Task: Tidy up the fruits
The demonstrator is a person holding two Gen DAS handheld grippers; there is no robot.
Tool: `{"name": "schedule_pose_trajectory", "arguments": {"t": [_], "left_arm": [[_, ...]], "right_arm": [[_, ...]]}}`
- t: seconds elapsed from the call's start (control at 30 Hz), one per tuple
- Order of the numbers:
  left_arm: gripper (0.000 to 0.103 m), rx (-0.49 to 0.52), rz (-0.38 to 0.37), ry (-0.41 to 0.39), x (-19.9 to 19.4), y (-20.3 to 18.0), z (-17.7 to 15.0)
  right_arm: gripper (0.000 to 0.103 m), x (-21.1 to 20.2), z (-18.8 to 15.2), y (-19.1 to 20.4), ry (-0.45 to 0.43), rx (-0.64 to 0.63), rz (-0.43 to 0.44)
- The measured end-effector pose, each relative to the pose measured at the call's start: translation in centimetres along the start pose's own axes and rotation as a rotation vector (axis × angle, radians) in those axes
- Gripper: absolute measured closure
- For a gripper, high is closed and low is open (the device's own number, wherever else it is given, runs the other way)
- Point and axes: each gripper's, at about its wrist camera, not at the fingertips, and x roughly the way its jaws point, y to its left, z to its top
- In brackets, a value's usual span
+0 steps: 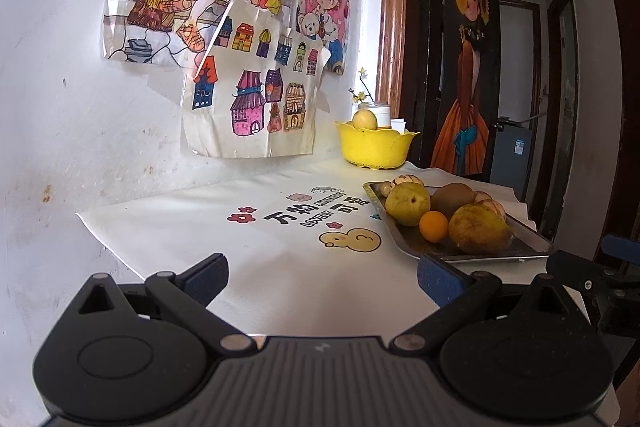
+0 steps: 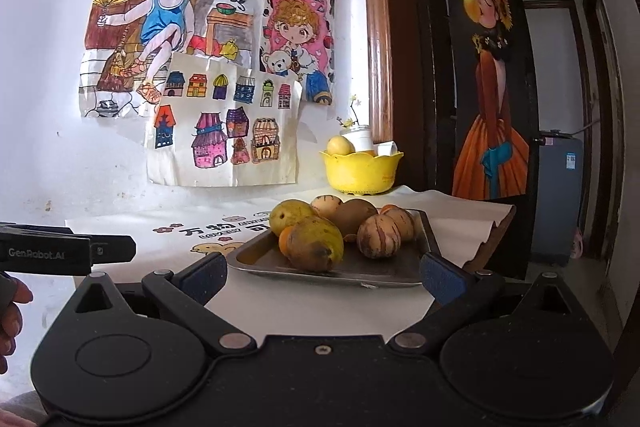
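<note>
A metal tray (image 1: 532, 245) (image 2: 256, 255) on the white cloth holds several fruits: yellow-green pears (image 1: 480, 229) (image 2: 316, 243), a small orange (image 1: 434, 225), a brown kiwi (image 1: 452, 199) (image 2: 354, 215) and striped brown fruits (image 2: 378, 237). A yellow basket (image 1: 372, 145) (image 2: 360, 173) at the back holds one pale yellow fruit (image 1: 365, 119) (image 2: 340, 146). My left gripper (image 1: 322, 279) is open and empty over the cloth, left of the tray. My right gripper (image 2: 324, 277) is open and empty just in front of the tray's near edge.
Children's drawings (image 1: 248, 27) hang on the white wall behind the table. A white jar with a flower sprig (image 2: 360, 137) stands behind the basket. A dark door with a painted figure (image 2: 492, 87) is at the right. The left gripper's body and a hand (image 2: 12, 303) show at the right view's left edge.
</note>
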Motion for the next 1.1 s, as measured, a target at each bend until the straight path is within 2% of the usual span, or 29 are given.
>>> {"name": "schedule_pose_trajectory", "arguments": {"t": [0.33, 1.1], "left_arm": [[0.000, -0.017, 0.035, 0.010, 0.07, 0.66, -0.38], [0.000, -0.013, 0.036, 0.010, -0.16, 0.75, -0.38]], "right_arm": [[0.000, -0.07, 0.00, 0.07, -0.004, -0.003, 0.002], [0.000, -0.03, -0.09, 0.24, 0.011, 0.000, 0.006]]}}
